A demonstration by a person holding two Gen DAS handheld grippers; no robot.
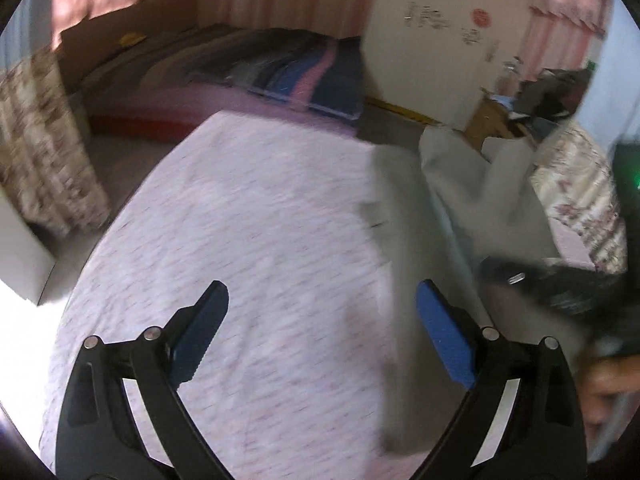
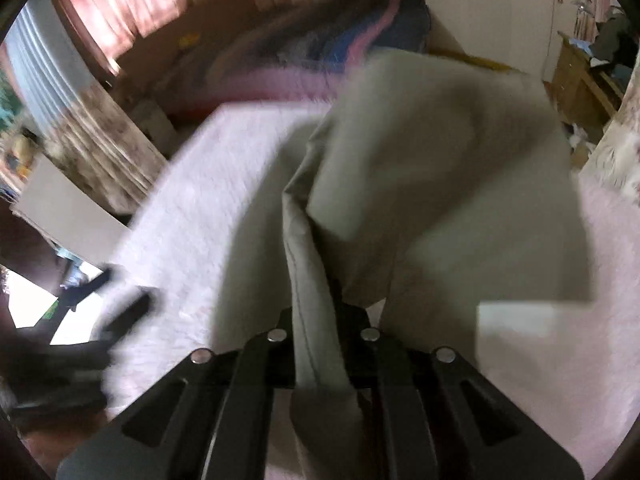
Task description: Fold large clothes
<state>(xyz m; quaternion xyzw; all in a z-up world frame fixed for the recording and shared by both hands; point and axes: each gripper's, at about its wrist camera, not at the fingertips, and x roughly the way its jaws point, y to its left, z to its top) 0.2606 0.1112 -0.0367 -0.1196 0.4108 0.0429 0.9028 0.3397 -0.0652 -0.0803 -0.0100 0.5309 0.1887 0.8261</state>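
Grey garment [image 2: 420, 184], one; tools, two.

The garment [image 2: 420, 168] is plain pale grey-green, the bedsheet [image 1: 240, 240] white with fine pink flecks, the left gripper [image 1: 322, 312] black with blue pads [image 1: 444, 336], the curtains [image 2: 120, 12] pink, and the folded quilt [image 1: 304, 76] striped blue, pink and grey.

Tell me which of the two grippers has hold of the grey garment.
The right gripper: its jaws are shut on the grey garment. The left gripper hangs open over the pink bedsheet, gripping nothing.
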